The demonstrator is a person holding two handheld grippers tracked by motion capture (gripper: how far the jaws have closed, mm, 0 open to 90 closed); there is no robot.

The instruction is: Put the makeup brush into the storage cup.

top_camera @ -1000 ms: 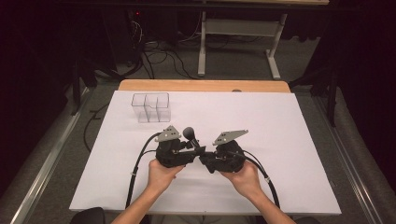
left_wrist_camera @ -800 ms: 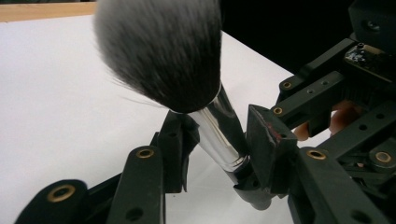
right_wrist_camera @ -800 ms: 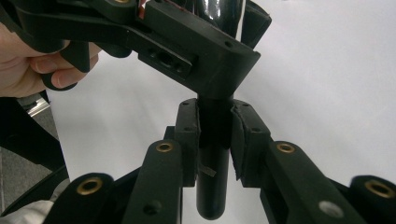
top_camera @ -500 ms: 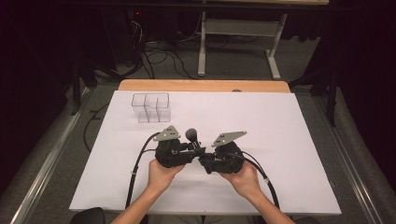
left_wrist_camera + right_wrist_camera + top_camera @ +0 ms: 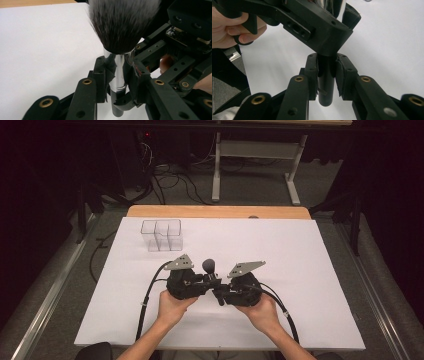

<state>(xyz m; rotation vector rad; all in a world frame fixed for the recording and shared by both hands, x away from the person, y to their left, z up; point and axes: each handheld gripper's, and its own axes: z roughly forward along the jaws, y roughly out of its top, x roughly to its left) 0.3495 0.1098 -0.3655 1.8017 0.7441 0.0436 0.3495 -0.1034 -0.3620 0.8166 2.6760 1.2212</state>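
The left claw (image 5: 117, 80) is clamped on the silver ferrule of a makeup brush (image 5: 122, 30), bristles up. The right claw (image 5: 326, 75) is clamped on the brush's black handle, just below the left one, above the white worktop (image 5: 300, 250).

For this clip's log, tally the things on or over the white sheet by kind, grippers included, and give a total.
Makeup brush, held upright over the sheet: 1
Clear three-compartment organiser, near the sheet's far left: 1
Handheld grippers, left gripper on the brush's silver ferrule and right gripper on its black handle: 2
Total: 4
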